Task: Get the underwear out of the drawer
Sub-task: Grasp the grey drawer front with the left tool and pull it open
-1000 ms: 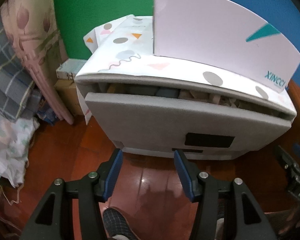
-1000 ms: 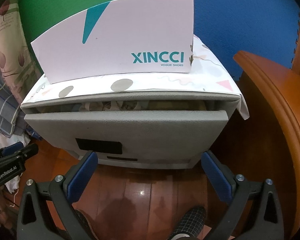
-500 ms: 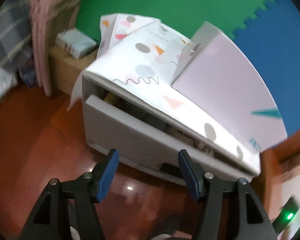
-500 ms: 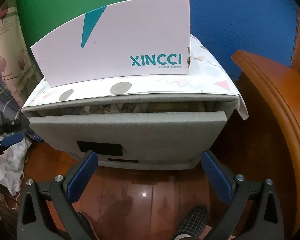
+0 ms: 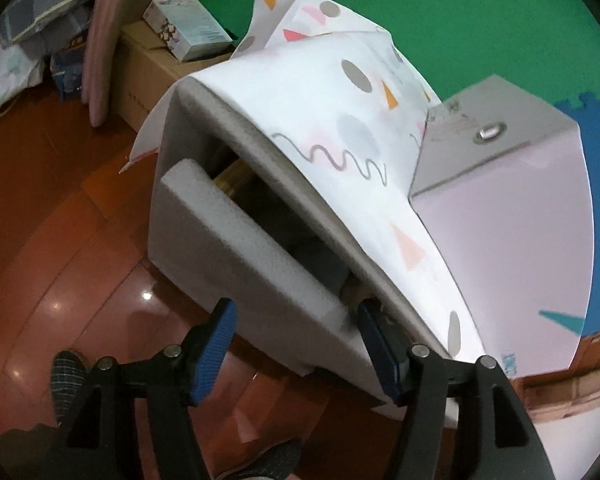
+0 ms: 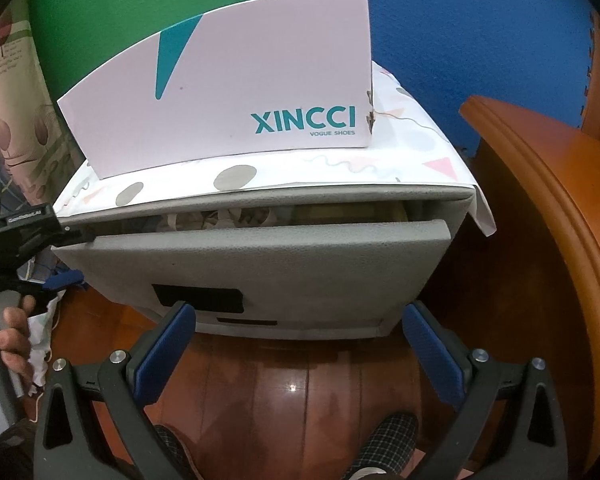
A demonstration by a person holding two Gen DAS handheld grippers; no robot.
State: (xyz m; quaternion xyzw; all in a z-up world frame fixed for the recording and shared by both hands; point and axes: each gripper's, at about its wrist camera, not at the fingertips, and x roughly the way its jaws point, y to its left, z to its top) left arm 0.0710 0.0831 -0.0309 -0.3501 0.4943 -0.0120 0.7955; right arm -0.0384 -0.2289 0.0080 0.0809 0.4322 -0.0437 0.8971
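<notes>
- Pink shoebox (image 6: pixel 236 92) on top of grey drawer unit (image 6: pixel 260 204) reads "XINCCI VOGUE SHOES".
- Drawer (image 6: pixel 256 260) ajar; crumpled underwear (image 6: pixel 220 218) inside.
- Left claw (image 5: pixel 296 344) opening, straddling the drawer's left corner.
- Right claw (image 6: pixel 296 344) spread, empty.

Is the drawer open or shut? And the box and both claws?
Grey padded drawer front: pulled out slightly, clothes showing in the gap.
Pale pink XINCCI shoe box: closed, standing on the patterned white paper.
Left claw: opening, straddling the drawer front's corner.
Right claw: open, empty, above the wooden floor.
</notes>
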